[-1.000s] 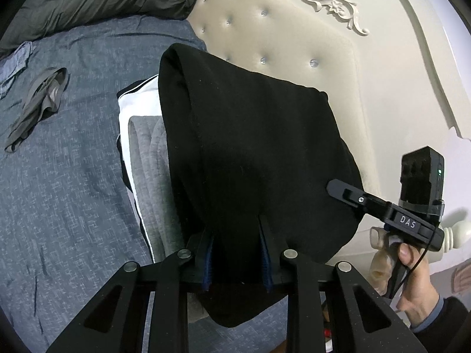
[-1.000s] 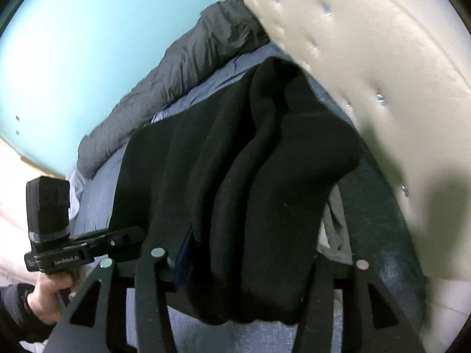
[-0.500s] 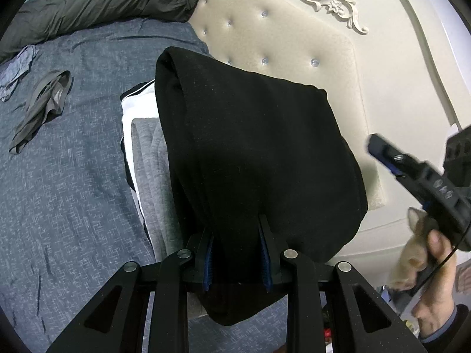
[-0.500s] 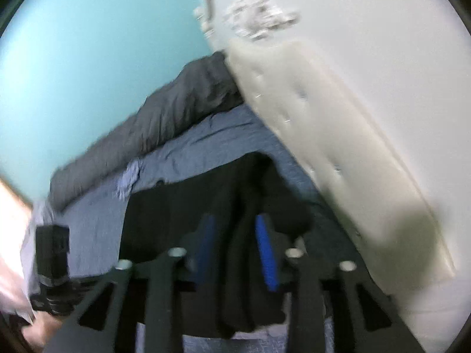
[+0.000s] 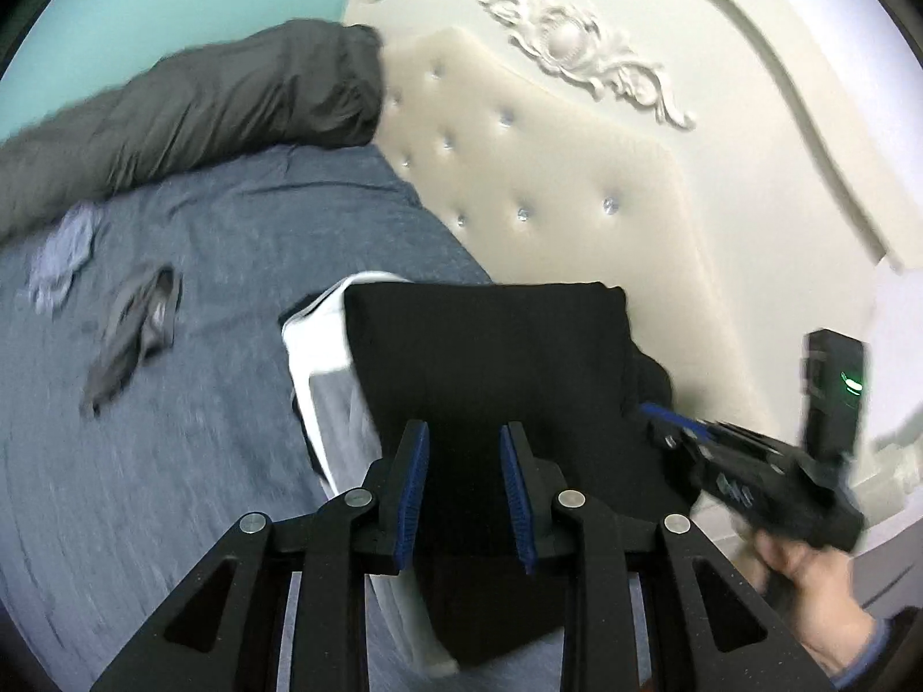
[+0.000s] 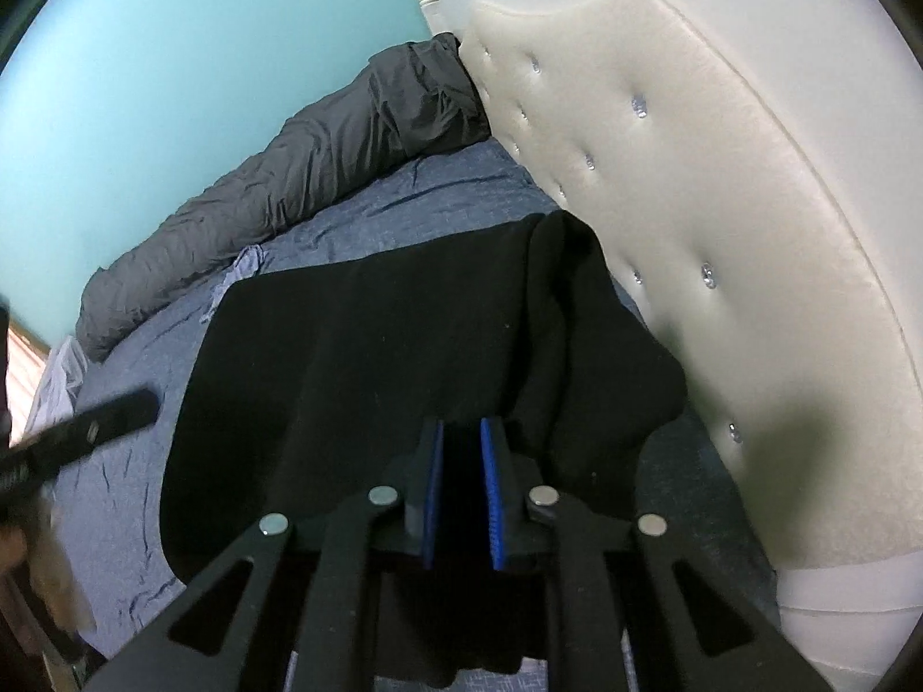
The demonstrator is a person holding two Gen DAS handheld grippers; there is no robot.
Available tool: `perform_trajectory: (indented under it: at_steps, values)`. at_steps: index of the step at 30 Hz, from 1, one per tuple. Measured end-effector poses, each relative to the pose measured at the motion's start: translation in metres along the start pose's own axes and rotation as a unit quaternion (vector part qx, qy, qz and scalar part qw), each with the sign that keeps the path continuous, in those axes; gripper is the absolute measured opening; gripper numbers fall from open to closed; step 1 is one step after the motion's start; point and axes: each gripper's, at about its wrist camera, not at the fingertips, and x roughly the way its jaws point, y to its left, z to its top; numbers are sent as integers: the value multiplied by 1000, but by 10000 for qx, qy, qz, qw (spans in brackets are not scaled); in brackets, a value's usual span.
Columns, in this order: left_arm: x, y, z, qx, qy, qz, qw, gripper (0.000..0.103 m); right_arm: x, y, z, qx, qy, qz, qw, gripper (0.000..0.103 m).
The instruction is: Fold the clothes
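Note:
A folded black garment (image 5: pixel 490 357) lies on top of a stack of folded clothes, a white and grey one (image 5: pixel 323 357) showing under its left edge, by the headboard. My left gripper (image 5: pixel 464 438) is open, its blue pads apart just above the garment's near edge. My right gripper (image 6: pixel 461 432) is a little open over the garment's (image 6: pixel 375 357) near edge, with dark cloth behind the gap between its pads; it also shows at the right in the left wrist view (image 5: pixel 663 412).
The blue-grey bed sheet (image 5: pixel 202 288) holds a loose grey garment (image 5: pixel 132 340) and a pale blue one (image 5: pixel 63 254). A dark grey duvet (image 5: pixel 190 121) lies along the far side. The cream tufted headboard (image 5: pixel 548 184) stands right of the stack.
Both grippers have let go of the black garment and opened. It has dropped flat onto the stack. Both grippers have drawn back and tilted up.

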Motion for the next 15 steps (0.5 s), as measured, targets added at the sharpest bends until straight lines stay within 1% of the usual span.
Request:
perform_trajectory:
  at_steps: [3,7,15]
  values:
    - [21,-3,-1,117,137,132,9998,28,7,5,0,-113,34,-83,9999,12]
    - [43,9,-10,-69,434,168,9989,25,17,2,-5,-108,111,-170,9997,12]
    - [69,16,-29,-2,683,212,9974,24,40,-11,-18,63,273,-127,9995,11]
